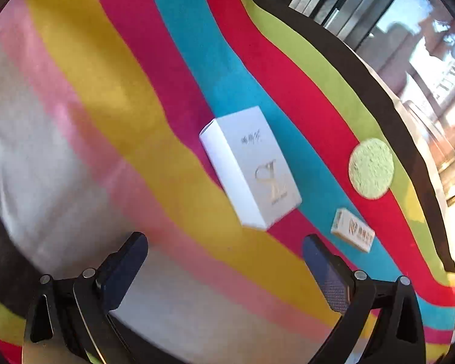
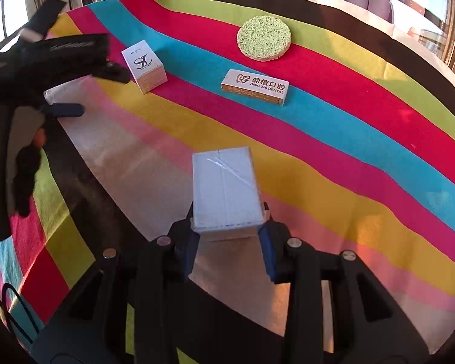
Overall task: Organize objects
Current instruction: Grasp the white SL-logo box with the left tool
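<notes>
Clear-wrapped white box (image 2: 227, 189): lower centre of the right wrist view, clamped between the right gripper (image 2: 230, 239) fingers, above the striped cloth (image 2: 333, 157). White monogram box (image 1: 250, 166): centre of the left wrist view, lying on the cloth; left gripper (image 1: 224, 261) below it, fingers spread apart, holding nothing. Dental box (image 2: 254, 86) and green round sponge (image 2: 264, 38): upper centre of the right wrist view.

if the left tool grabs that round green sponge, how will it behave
The green sponge looks porous, so probably very light and squashy between the fingers. It lies flat as a thin disc on the striped cloth, so rolling is unlikely. The open left tool may struggle with its low edge.
</notes>
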Available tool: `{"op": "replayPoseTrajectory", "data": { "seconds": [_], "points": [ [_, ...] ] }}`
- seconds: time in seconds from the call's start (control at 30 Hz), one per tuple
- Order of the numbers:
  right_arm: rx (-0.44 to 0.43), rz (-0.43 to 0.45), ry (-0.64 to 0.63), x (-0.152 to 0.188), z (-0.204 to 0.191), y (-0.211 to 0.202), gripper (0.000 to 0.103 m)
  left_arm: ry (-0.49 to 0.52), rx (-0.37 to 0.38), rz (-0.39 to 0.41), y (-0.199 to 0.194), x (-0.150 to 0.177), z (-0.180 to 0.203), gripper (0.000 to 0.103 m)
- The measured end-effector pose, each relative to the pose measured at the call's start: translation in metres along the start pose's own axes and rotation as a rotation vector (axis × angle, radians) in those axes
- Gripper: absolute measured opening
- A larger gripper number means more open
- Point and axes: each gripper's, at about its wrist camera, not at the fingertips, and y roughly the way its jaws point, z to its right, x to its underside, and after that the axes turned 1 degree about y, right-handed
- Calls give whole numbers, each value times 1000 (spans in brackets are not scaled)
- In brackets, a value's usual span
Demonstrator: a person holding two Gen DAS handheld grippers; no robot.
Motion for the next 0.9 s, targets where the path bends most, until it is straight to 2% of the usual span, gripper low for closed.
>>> {"op": "replayPoseTrajectory", "data": {
  "seconds": [0.13,0.2,0.23,0.27,0.3,0.37,0.43,0.53,0.63,0.7,0.77,0.83,0.9],
  "points": [
    [-11,-1,11,-5,1,9,41,-35,-94,91,20,-21,20,103],
    [-18,-1,19,-4,2,9,41,10,-191,55,35,-23,29,101],
    [-22,-1,24,-4,3,9,41,49,-225,44,38,-20,33,96],
    [-25,0,28,-4,3,9,42,90,-220,63,35,-14,37,66],
    [-26,-1,30,-4,3,10,42,128,-181,61,31,-8,39,43],
    [-26,-1,30,-6,3,12,42,187,-100,19,19,9,37,43],
    [-26,0,32,-5,3,13,42,254,-52,-1,-2,33,30,43],
    [-28,0,34,-6,4,14,42,385,19,-95,-28,74,20,43],
    [-31,1,37,-5,6,13,42,525,2,-115,-52,108,13,43],
    [-28,1,34,-5,5,13,42,584,-16,-113,-55,114,17,44],
    [-26,1,32,-5,5,12,42,595,-35,-92,-53,113,20,46],
    [-27,1,32,-5,6,12,42,562,-30,-73,-47,106,19,55],
    [-28,1,32,-5,6,12,42,534,-32,-44,-44,104,16,55]
  ]
}}
